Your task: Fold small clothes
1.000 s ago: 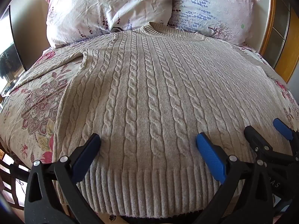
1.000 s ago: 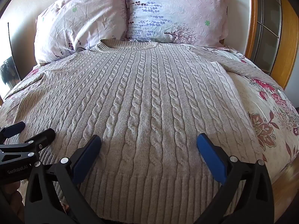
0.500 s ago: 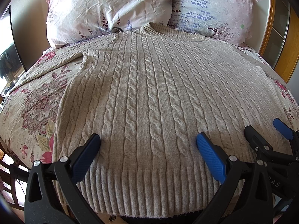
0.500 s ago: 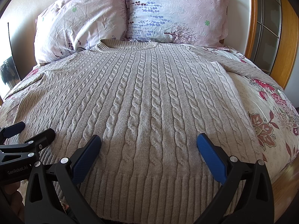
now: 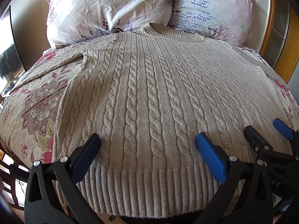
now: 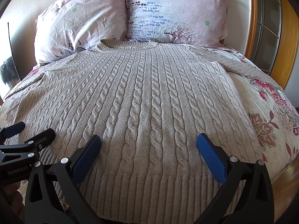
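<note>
A beige cable-knit sweater lies flat on the bed, collar toward the pillows and ribbed hem nearest me; it also shows in the right wrist view. Its sleeves spread out to both sides. My left gripper is open and empty just above the hem's left part. My right gripper is open and empty above the hem's right part. Each gripper shows in the other's view: the right one at the right edge, the left one at the left edge.
The bed has a floral cover. Two pink floral pillows lean at the head. A wooden door frame stands to the right. A dark screen stands to the left.
</note>
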